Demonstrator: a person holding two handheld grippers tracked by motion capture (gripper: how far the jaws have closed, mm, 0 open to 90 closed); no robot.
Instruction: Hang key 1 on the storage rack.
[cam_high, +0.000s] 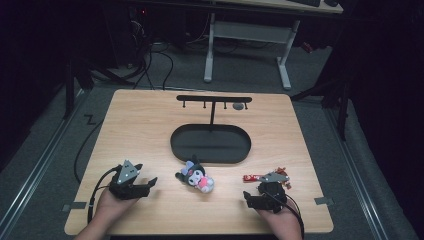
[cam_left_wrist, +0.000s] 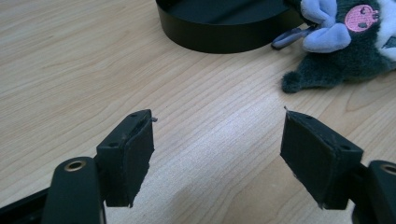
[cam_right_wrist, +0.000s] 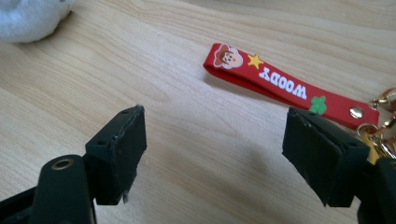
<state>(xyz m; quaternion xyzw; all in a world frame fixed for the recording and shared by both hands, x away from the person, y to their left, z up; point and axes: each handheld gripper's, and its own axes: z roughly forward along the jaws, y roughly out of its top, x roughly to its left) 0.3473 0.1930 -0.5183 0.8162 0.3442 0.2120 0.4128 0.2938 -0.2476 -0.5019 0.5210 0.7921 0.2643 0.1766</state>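
Dark room, cables and desk legs beyond; wooden table (cam_high: 150, 130) lit in the middle.

Stand (cam_high: 214, 99): black, T-shaped, rising from an oval tray (cam_high: 210, 144) at centre. Hooks along the bar; a small grey item near the right end, too small to identify. Otherwise bare.

Plush (cam_high: 196, 177): dark grey, lilac ears, pink patch, lying on the wood just in front of the tray, between the two hands. Untouched.

Strap (cam_right_wrist: 285, 87): red, marked WOODY, gold clasp at one end, flat on the table close ahead of the right gripper, its clasp end beside the right-hand jaw. Untouched.

Left gripper (cam_left_wrist: 217, 135): low over the table at front left, jaws spread wide, nothing between them, aimed toward the plush and tray edge.

Right gripper (cam_right_wrist: 212, 135): low at front right, jaws spread wide, bare wood between them.

Progress, as judged: hanging work apparently at its start. Neither charm picked up, neither on a hook. Remaining: grasp each, lift to the bar, loop over a hook.
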